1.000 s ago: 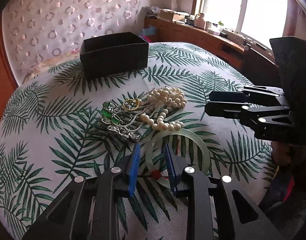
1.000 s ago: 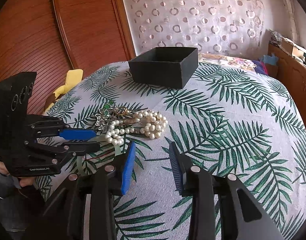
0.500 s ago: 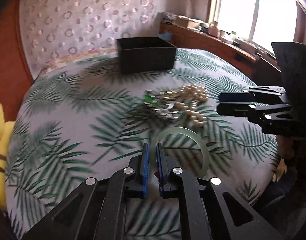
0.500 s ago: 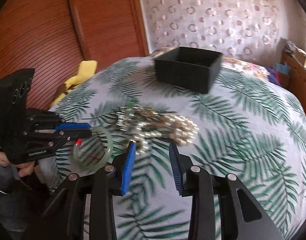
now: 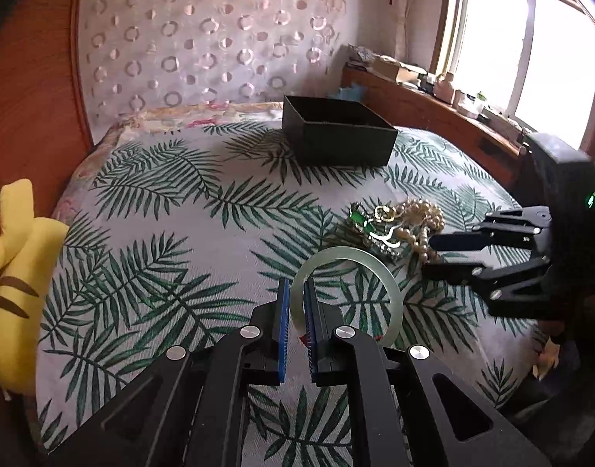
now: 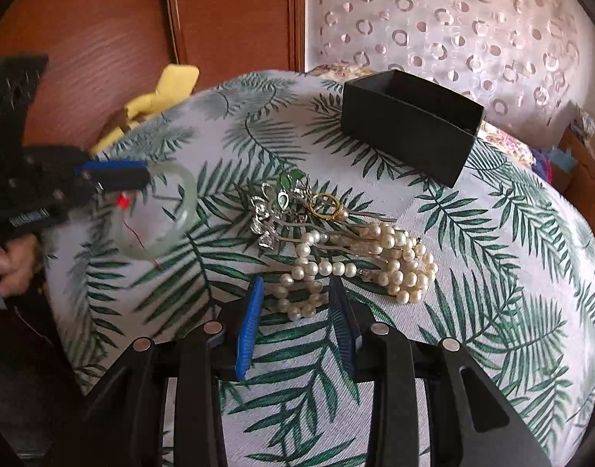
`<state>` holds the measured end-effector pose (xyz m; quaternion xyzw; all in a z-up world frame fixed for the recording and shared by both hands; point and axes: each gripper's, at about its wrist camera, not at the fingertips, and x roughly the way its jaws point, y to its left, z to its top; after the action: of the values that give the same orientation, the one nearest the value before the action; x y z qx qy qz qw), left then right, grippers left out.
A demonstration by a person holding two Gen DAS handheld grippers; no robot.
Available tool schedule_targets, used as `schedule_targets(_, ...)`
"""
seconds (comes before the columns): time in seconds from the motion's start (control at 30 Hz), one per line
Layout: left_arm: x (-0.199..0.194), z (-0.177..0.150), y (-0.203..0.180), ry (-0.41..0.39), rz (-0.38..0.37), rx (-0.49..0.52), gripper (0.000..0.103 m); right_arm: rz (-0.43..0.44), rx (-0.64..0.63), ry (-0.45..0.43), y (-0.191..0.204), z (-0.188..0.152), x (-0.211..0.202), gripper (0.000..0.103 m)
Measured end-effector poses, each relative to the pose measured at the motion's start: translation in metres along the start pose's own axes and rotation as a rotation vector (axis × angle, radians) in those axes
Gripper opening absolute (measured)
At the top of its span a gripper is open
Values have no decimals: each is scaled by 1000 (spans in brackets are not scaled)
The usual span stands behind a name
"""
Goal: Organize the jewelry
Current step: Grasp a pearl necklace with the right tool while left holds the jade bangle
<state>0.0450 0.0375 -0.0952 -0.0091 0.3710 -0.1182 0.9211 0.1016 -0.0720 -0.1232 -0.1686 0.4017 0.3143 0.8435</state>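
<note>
In the left wrist view, the left gripper (image 5: 295, 295) pinches the rim of a pale green bangle (image 5: 379, 268) between its two blue pads (image 5: 283, 311). The ring stands out ahead of the fingers and to their right, above the leaf-print cover (image 5: 172, 233). A small red thing sits at the rim close to the pads; what it is cannot be told. Beyond the bangle, further ahead and to the right, lies a heap of jewelry (image 5: 379, 227) with a pearl necklace (image 5: 423, 214) on its right side. The right gripper (image 5: 433, 253) comes in from the right edge, its tips close to the pearls. Far ahead of the left fingers stands an open black box (image 5: 336, 132). A yellow plush toy (image 5: 13, 272) lies at the left edge of the cover.

In the right wrist view, the right gripper (image 6: 297, 295) has its jaws spread, and nothing is pressed between them. The nearest loop of the pearl necklace (image 6: 359, 268) lies just ahead of the tips, partly between them. A gold ring (image 6: 326, 206) and silver and green pieces lie further ahead in the heap. The black box (image 6: 410, 128) stands far ahead and to the right. To the left, the left gripper (image 6: 141, 179) holds the bangle (image 6: 157, 210), which looks blurred. A hand (image 6: 13, 260) grasps the left gripper's handle at the left edge.
</note>
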Motion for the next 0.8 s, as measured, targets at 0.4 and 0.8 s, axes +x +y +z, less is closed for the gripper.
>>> schedule_targets(0.4,-7,12,-3,-26,-8,8,7,-6,56,-50,-25,-11,-29,23)
schedule_targets(0.8,-9,20,-4,-30,-20,6,7,-23,74,-42,-39,-5,-35,23)
